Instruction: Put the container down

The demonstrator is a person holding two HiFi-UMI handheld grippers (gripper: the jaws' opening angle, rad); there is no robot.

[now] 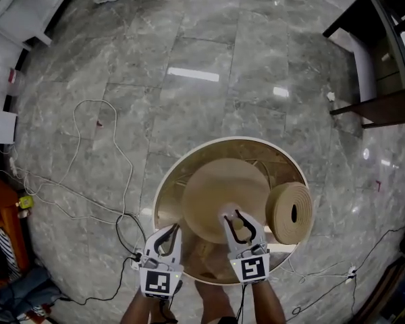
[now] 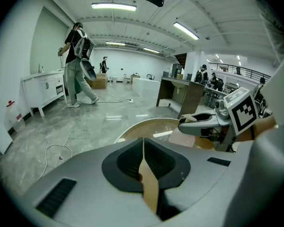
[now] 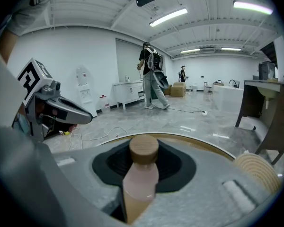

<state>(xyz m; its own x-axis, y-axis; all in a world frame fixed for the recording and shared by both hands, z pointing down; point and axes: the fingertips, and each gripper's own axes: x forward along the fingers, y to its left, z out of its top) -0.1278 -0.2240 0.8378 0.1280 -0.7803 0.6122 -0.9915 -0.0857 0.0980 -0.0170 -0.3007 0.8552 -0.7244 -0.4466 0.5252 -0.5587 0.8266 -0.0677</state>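
Observation:
The container [image 3: 141, 176] is a small pinkish bottle with a round wooden cap [image 3: 143, 149]. It stands upright between the jaws of my right gripper [image 3: 143, 174], which is shut on its body. From the head view that right gripper [image 1: 239, 229] hovers over the near part of a round wooden table [image 1: 163, 174], and the container [image 1: 240, 232] shows only as a small dark shape between the fingers. My left gripper [image 1: 167, 235] sits beside it to the left, over the table's near-left rim. Its jaws [image 2: 143, 148] meet in a thin line with nothing held.
A raised tan disc [image 1: 223, 193] fills the table's middle, and a ribbed cork roll [image 1: 290, 212] lies on its side at the right rim. Cables [image 1: 88, 113] trail over the marble floor at left. A dark desk [image 1: 378, 106] stands at right. People [image 2: 78, 56] stand far off.

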